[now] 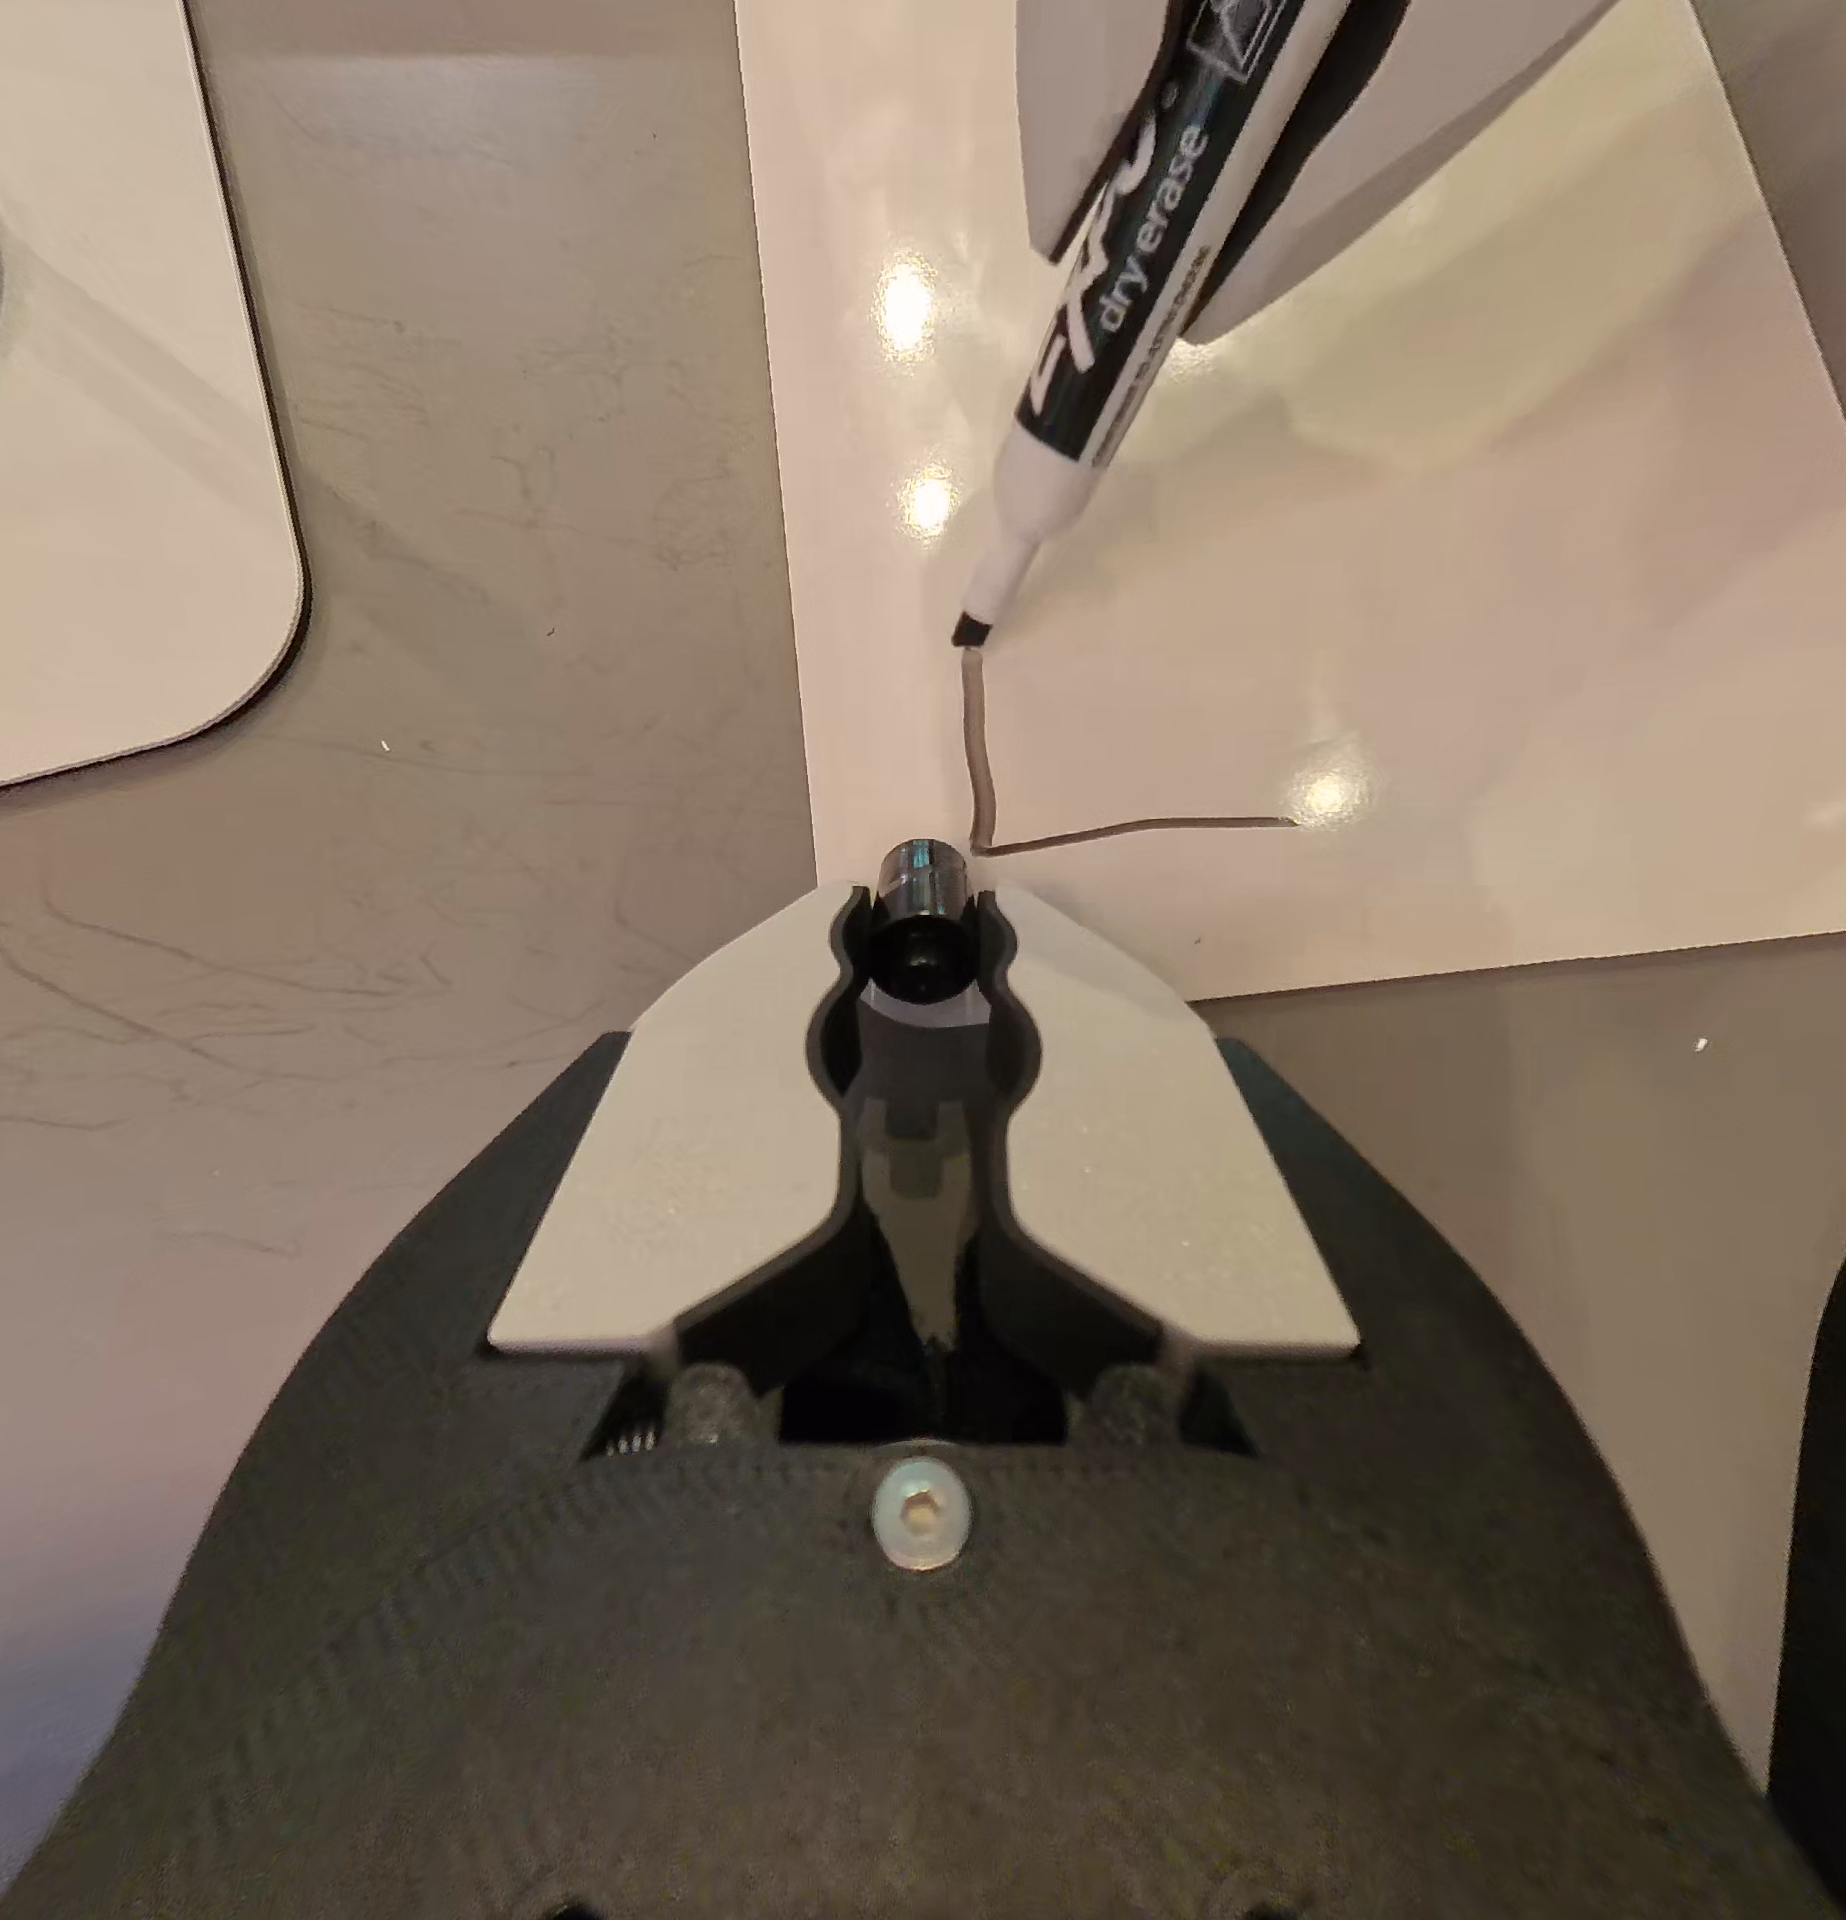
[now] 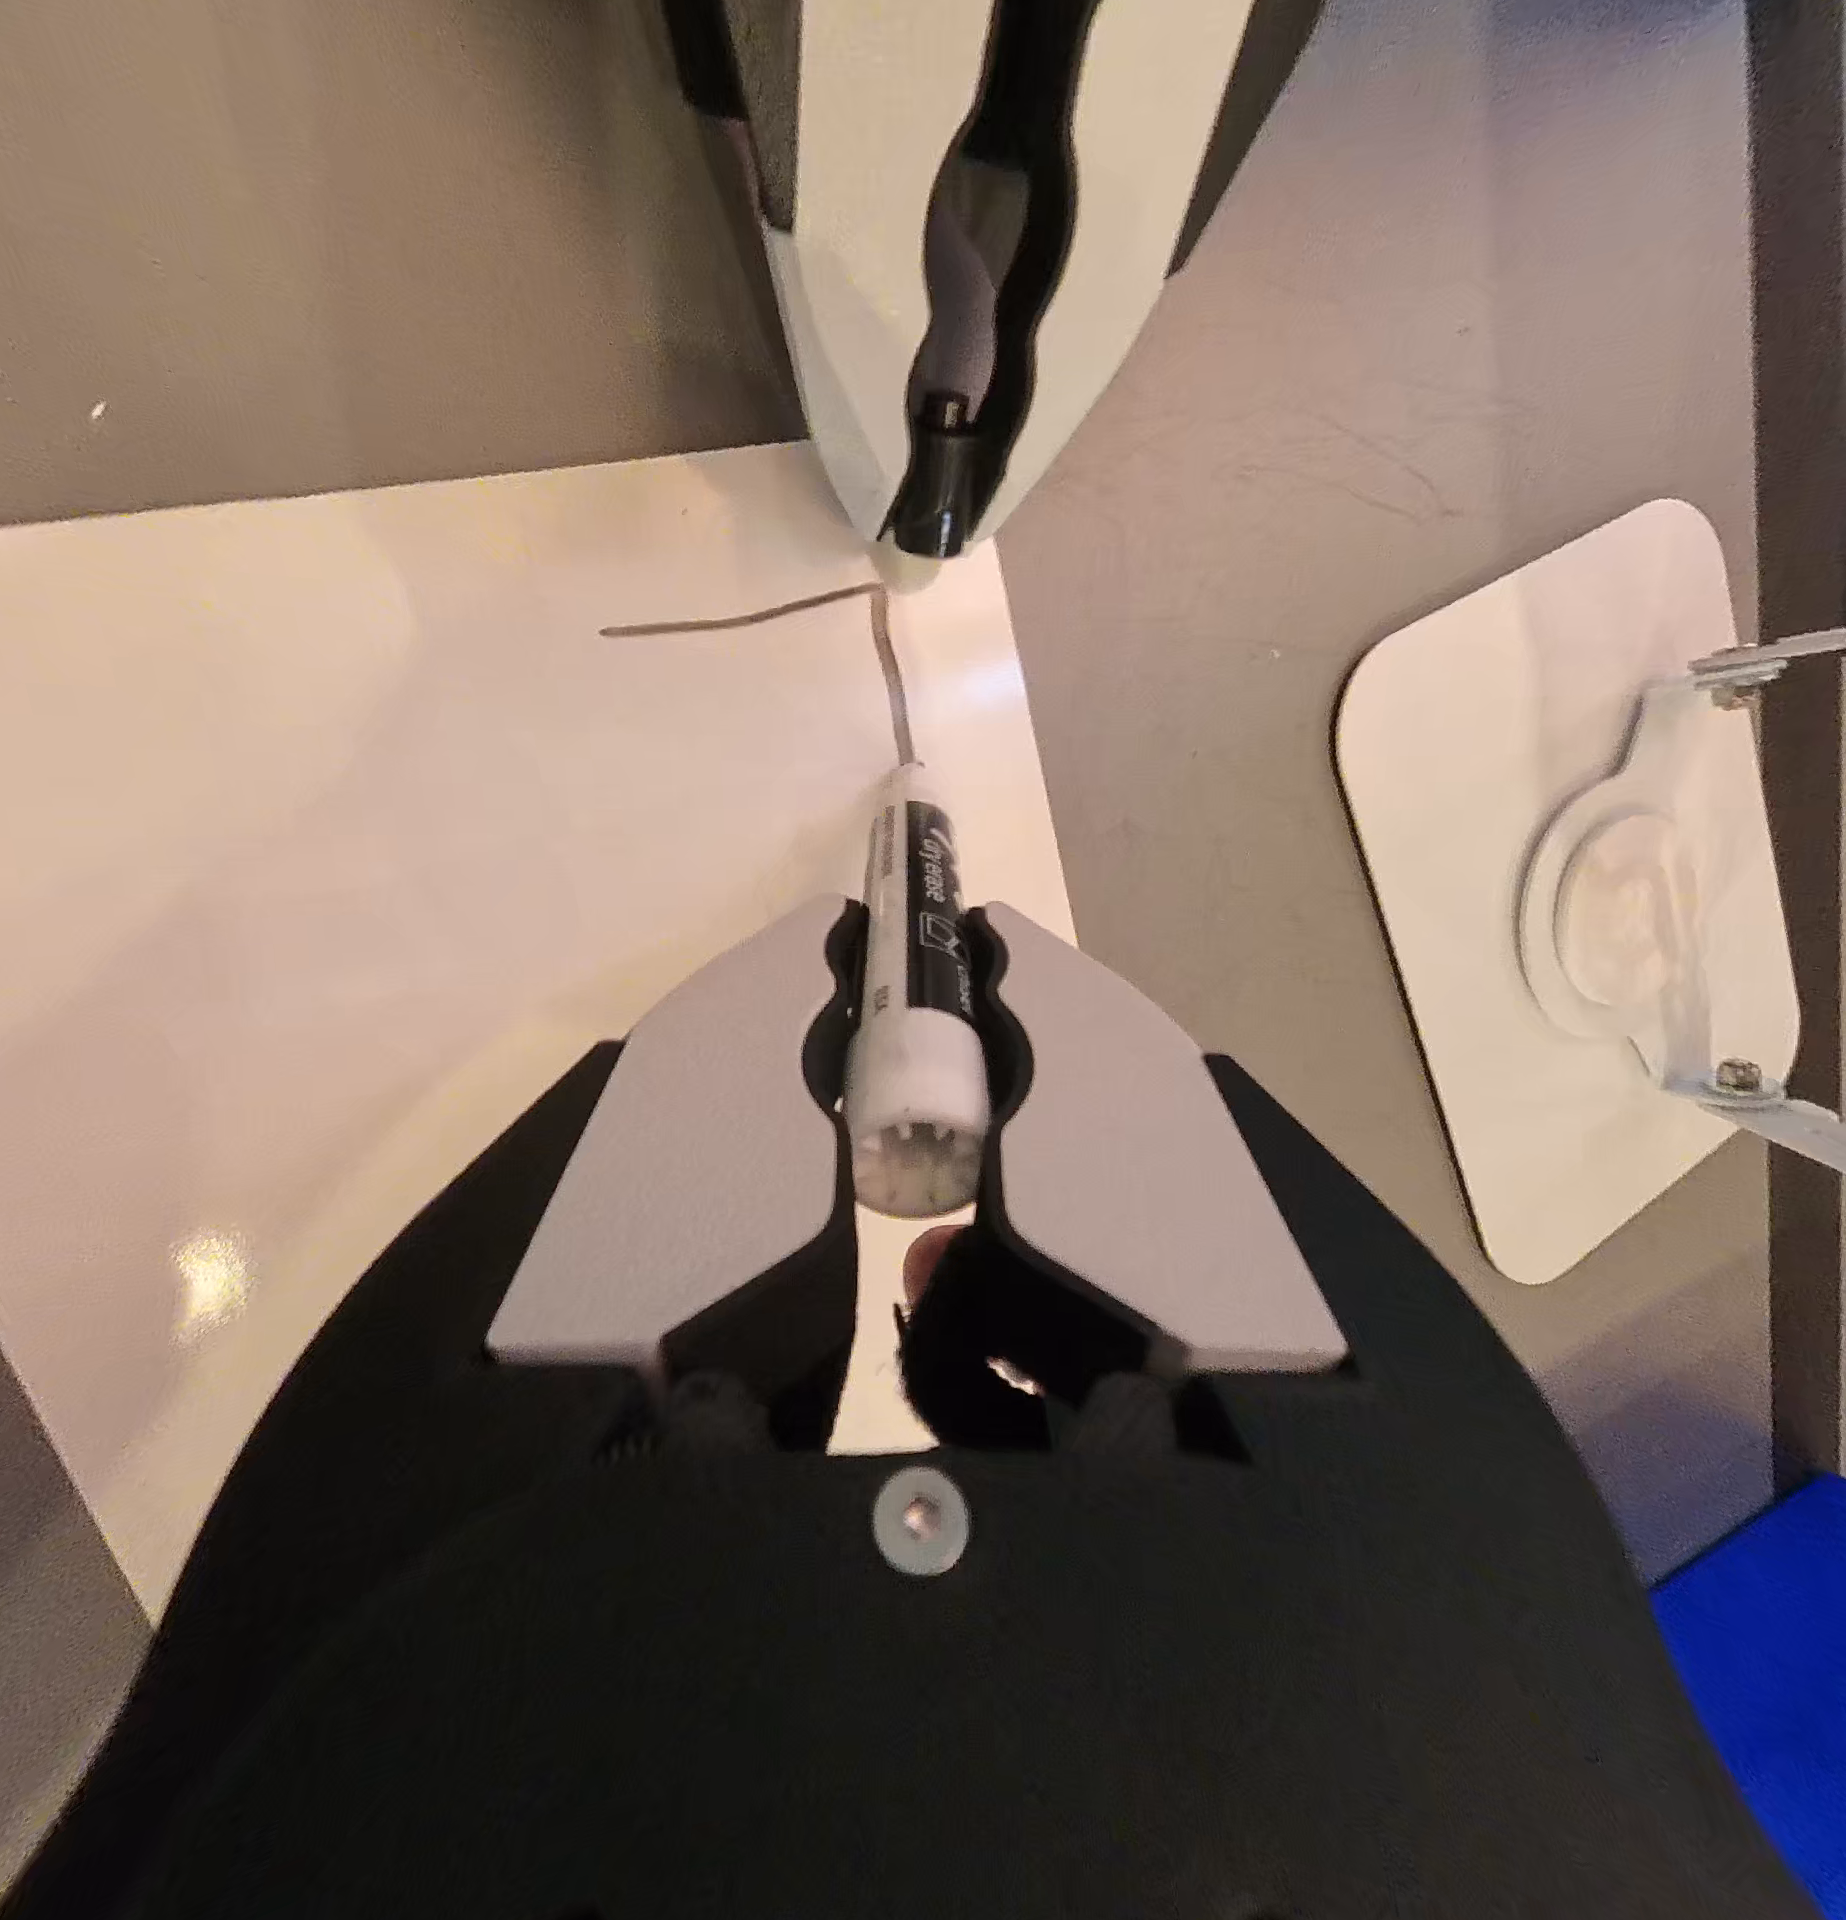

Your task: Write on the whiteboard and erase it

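My right gripper (image 2: 919, 925) is shut on a black-and-white dry-erase marker (image 2: 914, 987), both pads pressed on its barrel. In the left wrist view the marker (image 1: 1064, 416) comes down from the top, with its tip (image 1: 969, 629) touching the white whiteboard (image 1: 1418, 623). A thin grey line (image 1: 981, 748) runs from the tip toward me, then bends right in an L shape. My left gripper (image 1: 921, 914) is shut on the black marker cap (image 1: 919, 935) at the board's near left corner. The right wrist view also shows the left gripper (image 2: 934, 540) and the cap (image 2: 934, 499).
The whiteboard (image 2: 379, 779) lies flat on a grey marbled tabletop (image 1: 483, 831). A white rounded plate (image 2: 1584, 883) with a clear mount and metal brackets lies beside the board; it also shows in the left wrist view (image 1: 98, 416). A blue surface (image 2: 1781, 1662) is at the lower right.
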{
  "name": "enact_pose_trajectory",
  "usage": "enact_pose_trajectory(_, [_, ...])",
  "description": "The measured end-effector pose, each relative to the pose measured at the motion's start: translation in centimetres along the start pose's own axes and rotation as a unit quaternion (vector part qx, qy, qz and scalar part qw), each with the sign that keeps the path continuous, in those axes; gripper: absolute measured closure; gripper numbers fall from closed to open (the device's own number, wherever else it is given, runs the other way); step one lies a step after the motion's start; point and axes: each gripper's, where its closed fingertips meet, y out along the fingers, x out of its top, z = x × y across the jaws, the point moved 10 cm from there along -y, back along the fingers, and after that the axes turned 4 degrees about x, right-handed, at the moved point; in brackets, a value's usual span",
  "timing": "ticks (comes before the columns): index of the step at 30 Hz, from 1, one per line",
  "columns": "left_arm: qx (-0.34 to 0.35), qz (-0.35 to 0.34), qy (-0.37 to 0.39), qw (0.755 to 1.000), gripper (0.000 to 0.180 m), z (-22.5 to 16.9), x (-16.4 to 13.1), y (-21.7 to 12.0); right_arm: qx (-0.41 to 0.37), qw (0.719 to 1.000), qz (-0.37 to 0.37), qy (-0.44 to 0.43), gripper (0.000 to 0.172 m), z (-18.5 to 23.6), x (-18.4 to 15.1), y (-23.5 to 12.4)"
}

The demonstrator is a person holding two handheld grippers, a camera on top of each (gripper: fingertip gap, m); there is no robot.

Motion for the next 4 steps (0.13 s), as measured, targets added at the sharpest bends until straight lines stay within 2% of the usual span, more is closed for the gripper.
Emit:
enact_pose_trajectory(1, [0.0, 0.0, 0.0, 1.0, 0.161, 0.0, 0.0, 0.0, -0.002, 1.0, -0.007, 0.004, 0.151, 0.01, 0.0, -0.17])
enact_pose_trajectory(4, [0.0, 0.0, 0.0, 1.0, 0.161, 0.0, 0.0, 0.01, 0.02, 0.999, -0.036, 0.0, 0.151, 0.77, 0.97, -0.65])
